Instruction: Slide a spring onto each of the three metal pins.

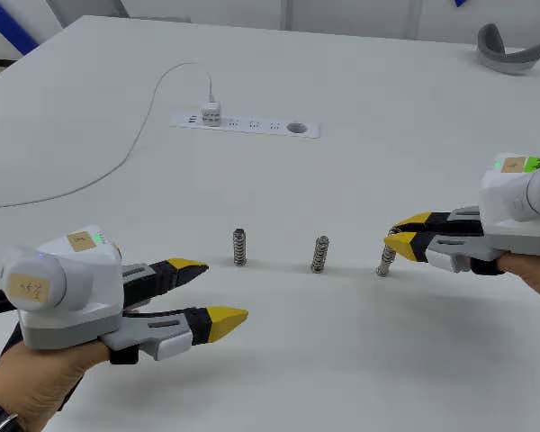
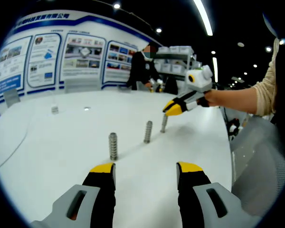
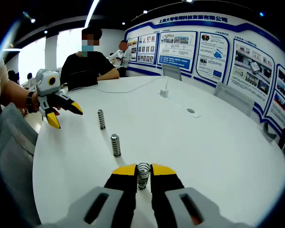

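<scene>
Three springs are set in a row on the tabletop [image 1: 342, 360], between the power strip [image 1: 245, 124] and the near edge. The left spring [image 1: 240, 247] and middle spring [image 1: 320, 255] stand upright and untouched; the pins cannot be made out inside the coils. The right spring [image 1: 386, 262] leans, and the right gripper [image 1: 393, 234] is clamped on its upper coils, one jaw on either side. The left gripper [image 1: 218, 290] is held released, jaws spread, near the left spring but apart from it. The right spring is judged light, small and compliant. It is best gripped across the coils near the top with gentle pressure, since a hard squeeze could buckle it or let it flick away.
</scene>
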A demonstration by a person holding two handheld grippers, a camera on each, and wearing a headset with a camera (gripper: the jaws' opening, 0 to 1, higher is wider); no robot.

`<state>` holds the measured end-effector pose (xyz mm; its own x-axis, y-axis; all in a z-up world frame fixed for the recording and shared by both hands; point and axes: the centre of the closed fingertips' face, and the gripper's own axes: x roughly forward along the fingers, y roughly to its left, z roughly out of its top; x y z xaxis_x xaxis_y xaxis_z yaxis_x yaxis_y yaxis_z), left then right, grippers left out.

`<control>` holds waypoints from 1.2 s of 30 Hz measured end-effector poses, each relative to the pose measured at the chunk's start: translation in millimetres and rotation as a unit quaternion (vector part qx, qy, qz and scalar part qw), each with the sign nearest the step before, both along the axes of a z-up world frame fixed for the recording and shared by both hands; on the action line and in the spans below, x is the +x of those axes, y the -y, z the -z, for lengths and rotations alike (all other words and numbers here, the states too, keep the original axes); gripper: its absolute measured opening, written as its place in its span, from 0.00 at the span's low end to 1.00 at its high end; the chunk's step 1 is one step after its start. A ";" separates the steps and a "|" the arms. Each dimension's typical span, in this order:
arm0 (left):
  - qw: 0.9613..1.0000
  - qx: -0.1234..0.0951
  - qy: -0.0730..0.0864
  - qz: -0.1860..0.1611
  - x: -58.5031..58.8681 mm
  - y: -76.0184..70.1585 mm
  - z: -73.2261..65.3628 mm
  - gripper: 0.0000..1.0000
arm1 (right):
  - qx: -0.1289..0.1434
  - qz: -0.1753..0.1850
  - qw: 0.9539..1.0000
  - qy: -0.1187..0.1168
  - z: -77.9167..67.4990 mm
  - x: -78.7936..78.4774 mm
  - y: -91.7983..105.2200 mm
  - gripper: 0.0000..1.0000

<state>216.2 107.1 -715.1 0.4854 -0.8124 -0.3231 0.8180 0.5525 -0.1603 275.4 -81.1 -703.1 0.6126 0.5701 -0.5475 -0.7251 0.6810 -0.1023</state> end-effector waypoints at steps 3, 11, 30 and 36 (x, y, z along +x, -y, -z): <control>1.000 0.000 -0.001 -0.001 -0.3 -0.1 0.6 0.52 | -0.002 0.000 1.000 -0.002 4.1 -0.2 -0.1 0.12; 1.000 -0.001 0.000 -0.003 0.2 -1.2 -0.2 0.52 | -0.005 0.003 1.000 -0.005 10.6 0.5 0.1 0.12; 1.000 -0.002 0.002 -0.009 1.0 -4.0 -3.3 0.52 | -0.014 0.004 1.000 -0.011 20.3 0.9 -1.2 0.12; 1.000 -0.002 0.003 -0.008 1.2 -2.9 -4.4 0.52 | -0.012 0.006 1.000 -0.013 20.4 1.1 -0.8 0.16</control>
<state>217.4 110.1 -710.6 0.5005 -0.8058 -0.3165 0.8099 0.5650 -0.1577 276.6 -80.2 -723.5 0.6048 0.5496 -0.5763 -0.7198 0.6868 -0.1003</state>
